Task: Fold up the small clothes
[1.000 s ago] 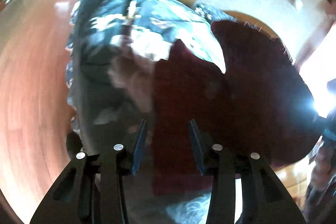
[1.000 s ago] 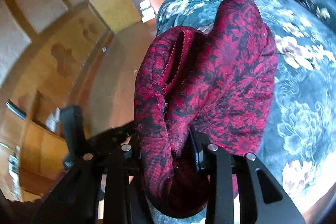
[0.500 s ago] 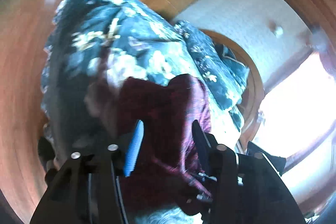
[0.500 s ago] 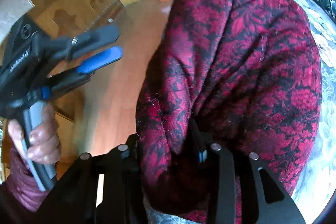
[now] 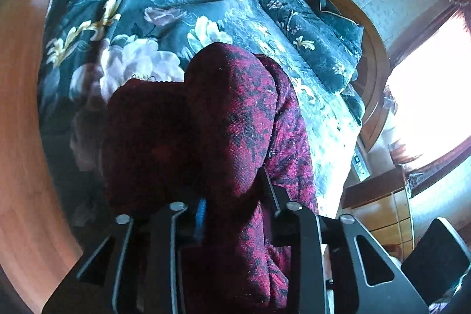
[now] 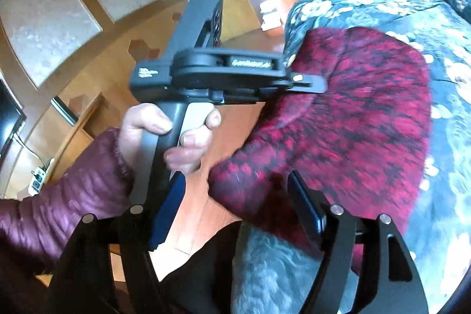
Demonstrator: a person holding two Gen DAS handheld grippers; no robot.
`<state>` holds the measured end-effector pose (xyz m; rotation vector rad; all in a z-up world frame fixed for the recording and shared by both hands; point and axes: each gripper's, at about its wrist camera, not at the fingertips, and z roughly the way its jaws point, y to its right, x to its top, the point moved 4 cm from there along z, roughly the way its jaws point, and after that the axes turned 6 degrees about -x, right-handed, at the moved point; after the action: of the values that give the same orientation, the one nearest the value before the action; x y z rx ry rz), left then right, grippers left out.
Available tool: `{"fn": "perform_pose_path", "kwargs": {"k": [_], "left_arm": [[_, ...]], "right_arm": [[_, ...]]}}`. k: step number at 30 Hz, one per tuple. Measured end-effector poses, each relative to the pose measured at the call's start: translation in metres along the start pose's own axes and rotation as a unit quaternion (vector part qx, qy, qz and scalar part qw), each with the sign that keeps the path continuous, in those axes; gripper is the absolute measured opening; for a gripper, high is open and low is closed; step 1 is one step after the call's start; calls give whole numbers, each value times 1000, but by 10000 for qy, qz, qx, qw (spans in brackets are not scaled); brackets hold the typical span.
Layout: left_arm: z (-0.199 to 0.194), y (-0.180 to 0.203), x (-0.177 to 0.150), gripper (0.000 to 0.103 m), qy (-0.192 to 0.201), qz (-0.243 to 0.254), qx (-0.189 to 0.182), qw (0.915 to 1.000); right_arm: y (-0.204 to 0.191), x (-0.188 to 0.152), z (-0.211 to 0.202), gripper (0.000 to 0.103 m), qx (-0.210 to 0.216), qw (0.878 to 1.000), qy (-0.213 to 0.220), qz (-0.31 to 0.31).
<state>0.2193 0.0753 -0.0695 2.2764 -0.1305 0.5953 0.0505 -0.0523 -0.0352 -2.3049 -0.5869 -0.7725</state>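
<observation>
A dark red patterned garment [image 5: 235,119] hangs over the edge of a bed with a dark floral bedspread [image 5: 141,13]. My left gripper [image 5: 232,196] is shut on a bunched fold of it, which fills the space between the fingers. In the right wrist view the garment [image 6: 353,119] lies spread on the bedspread [image 6: 447,137]. My right gripper [image 6: 238,205] is open and empty, just off the garment's near edge. The left gripper [image 6: 309,84] shows there too, held by a hand, its fingers reaching into the garment's left edge.
Wooden floor [image 5: 20,114] lies to the left of the bed. A pillow [image 5: 318,28] in the same floral cloth lies against a curved wooden headboard [image 5: 374,55]. Wooden wardrobes [image 6: 88,5] stand behind. A grey fluffy cloth [image 6: 270,270] lies by the right gripper.
My right gripper has let go of the garment and opened, pulling back. My left gripper has closed on the garment's edge. The garment has dropped onto the bed.
</observation>
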Motion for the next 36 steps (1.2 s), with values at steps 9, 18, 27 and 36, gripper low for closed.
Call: {"fn": "perform_pose_path", "kwargs": {"k": [9, 18, 27, 36], "left_arm": [[-40, -4, -18, 15, 513, 47, 345, 9981], [-29, -54, -43, 18, 476, -401, 1093, 9921], [-31, -30, -45, 21, 729, 126, 1571, 9848], [-23, -25, -54, 23, 979, 442, 2116, 9714]], "right_arm": [[47, -11, -3, 67, -688, 9968, 65, 403], [37, -24, 66, 67, -1022, 9939, -409, -83], [63, 55, 23, 67, -1018, 9943, 275, 183], [97, 113, 81, 66, -1866, 9803, 323, 565]]}}
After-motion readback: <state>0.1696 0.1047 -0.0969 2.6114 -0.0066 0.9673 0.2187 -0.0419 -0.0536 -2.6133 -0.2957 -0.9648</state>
